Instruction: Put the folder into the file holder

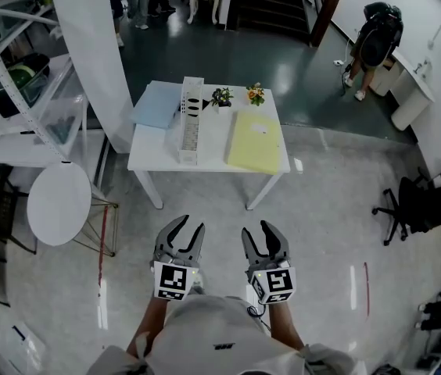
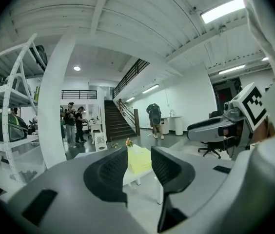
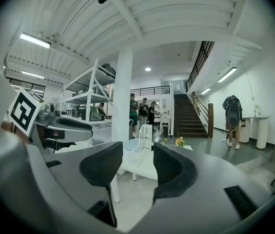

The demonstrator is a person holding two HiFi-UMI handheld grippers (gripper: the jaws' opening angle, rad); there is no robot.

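Left claw (image 1: pixel 191 225): held low over the pale floor, pointing toward the tabletop (image 1: pixel 213 141), well short of it. Fingers drawn in as close as they go, only a narrow slit left, pinching nothing. Marker cube at its back, just ahead of the forearm.

Right claw (image 1: pixel 256 229): just beside the left one, level with it, aimed the same way. Likewise pressed in, nothing between the pads.

Yellow folder (image 1: pixel 255 141): lies flat on the right part of the white tabletop, closed, reaching almost to the near edge. Shows through the slit in the left gripper view.

White file holder (image 1: pixel 191 119): stands upright near the middle of the tabletop, long side running away from the person, perforated wall. Apart from the folder, a strip of bare surface between. Shows through the slit in the right gripper view.

Blue folder (image 1: pixel 156 104): flat on the far left corner, just beside the holder.

Two small flower pots (image 1: pixel 222 97): at the far edge, between holder and yellow folder.

Round white side table (image 1: pixel 59 203) to the left, white column (image 1: pixel 87 45) behind it. Person with a backpack (image 1: pixel 375 41) at the far right, back turned.
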